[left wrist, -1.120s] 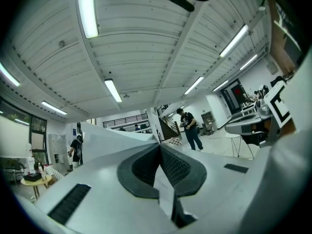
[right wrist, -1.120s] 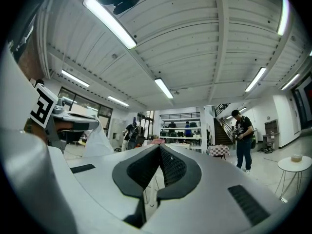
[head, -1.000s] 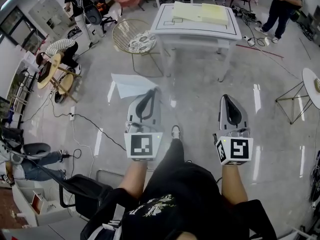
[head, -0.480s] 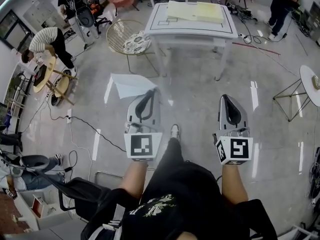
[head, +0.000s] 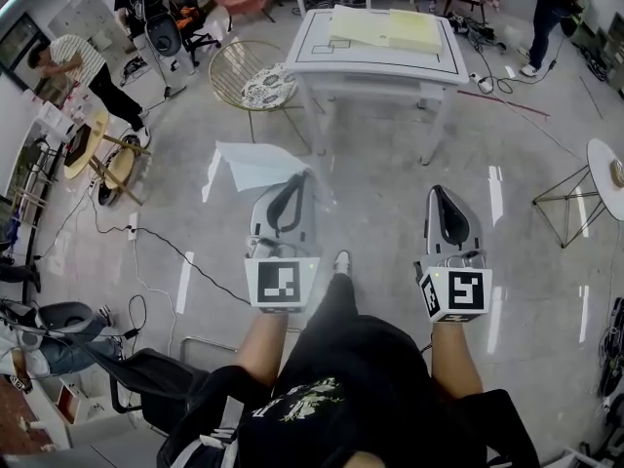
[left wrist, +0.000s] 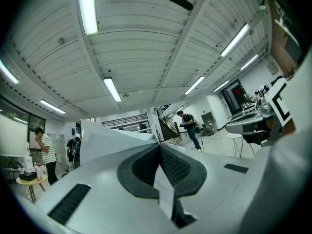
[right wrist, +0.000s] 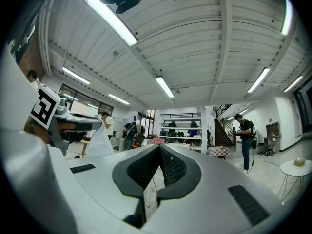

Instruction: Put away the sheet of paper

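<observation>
We list the left gripper, lower centre of the head view, with its jaws clamped tight on one edge of the sheet of paper. The sheet juts up and to the left of the tips, held above the floor, and the left gripper view shows it running between the pads. We also note the right gripper, right of centre, jaws drawn together with nothing between them. At top centre stands a white table bearing pale yellow sheets, and to its left a round wire basket seat holds a patterned cushion.
</observation>
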The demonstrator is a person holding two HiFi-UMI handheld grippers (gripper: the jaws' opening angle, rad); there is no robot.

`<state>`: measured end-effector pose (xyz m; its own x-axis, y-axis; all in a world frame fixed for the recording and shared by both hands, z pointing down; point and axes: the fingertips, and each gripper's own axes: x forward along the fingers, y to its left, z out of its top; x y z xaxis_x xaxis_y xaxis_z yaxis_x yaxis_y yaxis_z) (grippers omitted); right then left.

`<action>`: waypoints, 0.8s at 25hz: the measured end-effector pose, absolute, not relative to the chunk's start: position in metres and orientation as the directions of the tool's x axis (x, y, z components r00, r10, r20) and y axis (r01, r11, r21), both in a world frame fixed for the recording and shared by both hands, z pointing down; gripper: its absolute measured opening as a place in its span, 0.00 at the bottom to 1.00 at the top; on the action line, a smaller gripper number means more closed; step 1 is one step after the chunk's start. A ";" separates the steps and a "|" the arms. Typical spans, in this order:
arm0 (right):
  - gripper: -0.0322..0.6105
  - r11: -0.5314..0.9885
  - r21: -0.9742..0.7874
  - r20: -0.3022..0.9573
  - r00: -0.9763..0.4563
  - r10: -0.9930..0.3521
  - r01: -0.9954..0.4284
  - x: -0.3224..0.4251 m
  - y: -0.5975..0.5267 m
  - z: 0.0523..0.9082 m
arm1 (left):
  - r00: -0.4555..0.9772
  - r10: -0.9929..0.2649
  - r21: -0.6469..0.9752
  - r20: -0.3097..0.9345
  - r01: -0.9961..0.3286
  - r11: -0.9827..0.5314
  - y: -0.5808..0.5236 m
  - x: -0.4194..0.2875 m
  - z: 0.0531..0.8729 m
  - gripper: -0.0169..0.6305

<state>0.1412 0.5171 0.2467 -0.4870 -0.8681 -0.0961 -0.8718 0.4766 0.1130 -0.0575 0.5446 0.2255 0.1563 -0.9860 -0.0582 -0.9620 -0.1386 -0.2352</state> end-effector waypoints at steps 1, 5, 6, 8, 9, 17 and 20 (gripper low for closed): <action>0.05 0.475 0.113 -0.094 -0.486 -0.869 -0.872 0.141 0.514 0.247 | 0.159 -0.986 -0.234 -0.057 -0.962 -0.141 0.542 -0.057 0.226 0.03; 0.05 0.477 0.115 -0.087 -0.487 -0.869 -0.871 0.140 0.504 0.248 | 0.163 -0.985 -0.212 -0.064 -0.966 -0.146 0.531 -0.054 0.225 0.03; 0.05 0.478 0.116 -0.085 -0.488 -0.868 -0.871 0.139 0.501 0.248 | 0.162 -0.985 -0.202 -0.063 -0.968 -0.146 0.529 -0.055 0.225 0.03; 0.05 0.480 0.114 -0.078 -0.490 -0.868 -0.870 0.136 0.496 0.252 | 0.163 -0.985 -0.216 -0.047 -0.965 -0.150 0.523 -0.058 0.231 0.03; 0.05 0.481 0.112 -0.074 -0.490 -0.869 -0.870 0.135 0.493 0.253 | 0.167 -0.985 -0.230 -0.042 -0.961 -0.153 0.520 -0.058 0.232 0.03; 0.05 0.471 0.111 -0.082 -0.480 -0.873 -0.875 0.127 0.469 0.248 | 0.189 -0.980 -0.242 -0.054 -0.955 -0.171 0.491 -0.064 0.224 0.03; 0.05 0.466 0.110 -0.072 -0.475 -0.877 -0.878 0.123 0.457 0.253 | 0.201 -0.978 -0.235 -0.051 -0.954 -0.184 0.477 -0.065 0.225 0.03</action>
<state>0.1230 0.4567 0.2528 -0.4750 -0.8770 -0.0719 -0.8777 0.4664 0.1102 -0.0650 0.4766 0.2249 0.2007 -0.9783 -0.0507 -0.9544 -0.1836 -0.2353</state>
